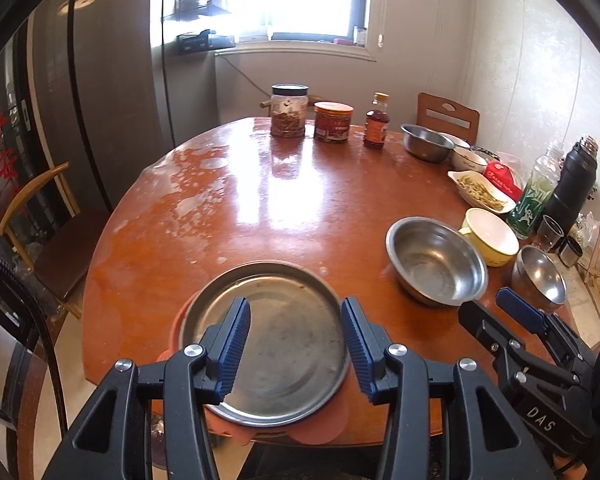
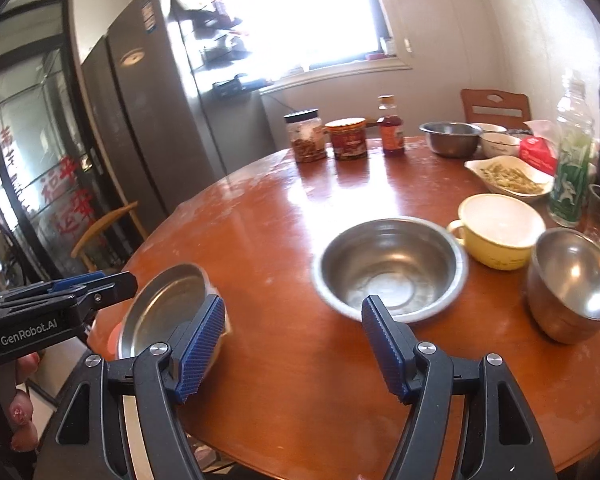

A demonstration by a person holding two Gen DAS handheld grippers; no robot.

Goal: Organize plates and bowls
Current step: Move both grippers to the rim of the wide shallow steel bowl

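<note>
A round wooden table (image 1: 228, 208) filled both views, its near edge curving just below the grippers. A shallow steel plate (image 1: 268, 344) sat on a pink mat (image 1: 324, 432) at that near edge, the mat's lobes hanging a little past the rim. Most of the table's centre and left side lay bare and glossy.

The clutter was kept to the far and right sides: a large steel bowl (image 2: 392, 264) stood right of the plate and well apart from it, a yellow cup (image 2: 500, 232) just behind it, and a smaller steel bowl (image 2: 572, 284) beside the cup toward the right edge. Further back sat another steel bowl (image 1: 426, 142), a white dish of food (image 1: 480, 192), a black-lidded jar (image 1: 288, 114), a red-lidded jar (image 1: 333, 122) and a small sauce bottle (image 1: 377, 124). A green-labelled bottle (image 1: 536, 196) and a black flask (image 1: 572, 184) stood along the right rim.

The left gripper (image 1: 296, 344) hovered over the plate, angled forward and down, its blue pads spread apart with nothing between them. The right gripper (image 2: 294, 344) hung low over bare wood between the plate and the large bowl, its fingers likewise wide apart and empty, the tip of one lined up with the bowl's near rim.
</note>
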